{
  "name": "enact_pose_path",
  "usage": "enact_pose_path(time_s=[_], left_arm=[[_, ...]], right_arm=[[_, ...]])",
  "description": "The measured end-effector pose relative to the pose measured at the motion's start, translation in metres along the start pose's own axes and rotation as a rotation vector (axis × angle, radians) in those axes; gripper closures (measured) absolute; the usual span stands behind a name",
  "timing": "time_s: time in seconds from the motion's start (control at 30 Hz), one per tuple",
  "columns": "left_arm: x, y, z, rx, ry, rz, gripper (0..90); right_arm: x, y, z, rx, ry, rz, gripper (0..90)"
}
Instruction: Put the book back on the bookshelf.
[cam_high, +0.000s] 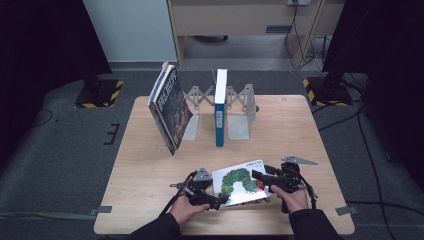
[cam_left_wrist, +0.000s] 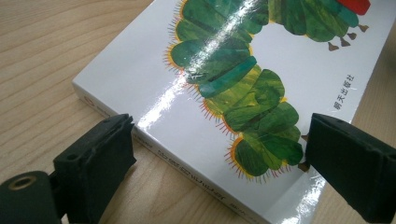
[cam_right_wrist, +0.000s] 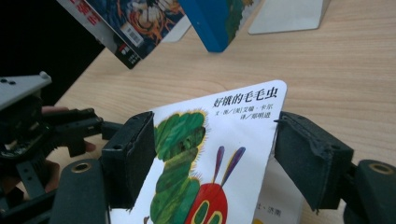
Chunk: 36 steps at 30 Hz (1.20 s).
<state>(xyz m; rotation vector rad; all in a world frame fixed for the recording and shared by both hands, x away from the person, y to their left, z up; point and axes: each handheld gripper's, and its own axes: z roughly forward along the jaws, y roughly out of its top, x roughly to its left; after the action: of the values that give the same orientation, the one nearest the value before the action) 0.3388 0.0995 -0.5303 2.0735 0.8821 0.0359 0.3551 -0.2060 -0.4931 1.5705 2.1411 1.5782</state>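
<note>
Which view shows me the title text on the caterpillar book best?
The right gripper view: the caterpillar book shows its black title characters large and sharp near the top corner. The left gripper view shows its spine edge and small publisher print; the high view shows the whole cover, text too small to read.

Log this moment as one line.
caterpillar book flat on table | left gripper open at spine corner | right gripper open, straddling lifted cover | bookstand holds blue book

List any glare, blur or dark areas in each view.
Left gripper view: a white streak of glare runs across the glossy caterpillar book, while the near left gripper jaws look soft. Right gripper view: the leaning dark book and blue book behind are blurred, with the far left corner black. High view: evenly lit table, dark surroundings.
</note>
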Motion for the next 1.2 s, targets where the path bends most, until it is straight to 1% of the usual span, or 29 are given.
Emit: enact_pose_path(time_s=[0.07, 0.17, 0.23, 0.27, 0.3, 0.33, 0.37, 0.4, 0.43, 0.57, 0.63, 0.7, 0.73, 0.77, 0.83, 0.9, 0.93, 1.03, 1.2], left_arm=[[0.0, 0.0, 0.0, 0.0, 0.001, 0.001, 6.6], [0.0, 0.0, 0.0, 0.005, 0.003, 0.01, 6.6], [0.0, 0.0, 0.0, 0.005, 0.004, 0.011, 6.6], [0.0, 0.0, 0.0, 0.005, 0.004, 0.011, 6.6], [0.0, 0.0, 0.0, 0.004, 0.002, 0.007, 6.3], [0.0, 0.0, 0.0, 0.003, 0.002, 0.006, 6.3], [0.0, 0.0, 0.0, -0.001, 0.001, 0.002, 6.3], [0.0, 0.0, 0.0, -0.001, 0.001, 0.001, 6.3], [0.0, 0.0, 0.0, -0.001, 0.0, 0.001, 6.3], [0.0, 0.0, 0.0, -0.001, 0.001, 0.001, 6.3], [0.0, 0.0, 0.0, -0.001, 0.0, 0.001, 6.3], [0.0, 0.0, 0.0, -0.001, 0.0, 0.001, 6.3], [0.0, 0.0, 0.0, -0.001, -0.001, 0.0, 6.3], [0.0, 0.0, 0.0, -0.002, -0.002, -0.001, 6.3], [0.0, 0.0, 0.0, -0.001, -0.004, -0.001, 6.3], [0.001, 0.0, 0.0, 0.002, -0.006, 0.0, 6.3], [0.001, 0.0, 0.0, 0.002, -0.005, 0.0, 6.3], [0.001, 0.0, 0.0, 0.001, -0.002, 0.002, 6.4], [0.002, 0.0, 0.001, -0.003, 0.0, -0.012, 6.6]], right_arm=[[0.0, 0.001, 0.001, -0.006, 0.0, 0.01, 29.1], [-0.001, 0.0, 0.002, 0.002, -0.01, 0.007, 28.4], [-0.001, -0.001, 0.003, 0.01, -0.012, 0.021, 27.8], [-0.002, -0.002, 0.003, 0.024, -0.005, 0.029, 29.1], [-0.004, -0.003, 0.004, 0.055, 0.027, 0.047, 31.7], [-0.002, -0.005, 0.006, 0.079, 0.054, 0.081, 30.5], [0.0, -0.006, 0.008, 0.094, 0.053, 0.065, 31.3], [0.003, -0.007, 0.009, 0.107, 0.043, 0.025, 30.6], [0.004, -0.007, 0.01, 0.113, 0.038, 0.006, 30.4], [0.002, -0.007, 0.009, 0.119, 0.042, 0.023, 32.7], [0.002, -0.007, 0.01, 0.126, 0.035, 0.01, 32.7], [0.002, -0.006, 0.012, 0.134, 0.028, -0.013, 33.3], [0.002, -0.006, 0.012, 0.14, 0.03, -0.006, 33.8], [0.002, -0.006, 0.014, 0.145, 0.029, -0.009, 35.8], [0.001, -0.006, 0.016, 0.159, 0.04, -0.013, 37.8], [0.001, -0.006, 0.019, 0.18, 0.059, -0.016, 41.1], [0.002, -0.007, 0.02, 0.19, 0.061, -0.028, 42.4], [0.002, -0.007, 0.023, 0.217, 0.047, -0.049, 46.1], [-0.003, -0.004, 0.02, 0.209, 0.057, -0.021, 52.8]])
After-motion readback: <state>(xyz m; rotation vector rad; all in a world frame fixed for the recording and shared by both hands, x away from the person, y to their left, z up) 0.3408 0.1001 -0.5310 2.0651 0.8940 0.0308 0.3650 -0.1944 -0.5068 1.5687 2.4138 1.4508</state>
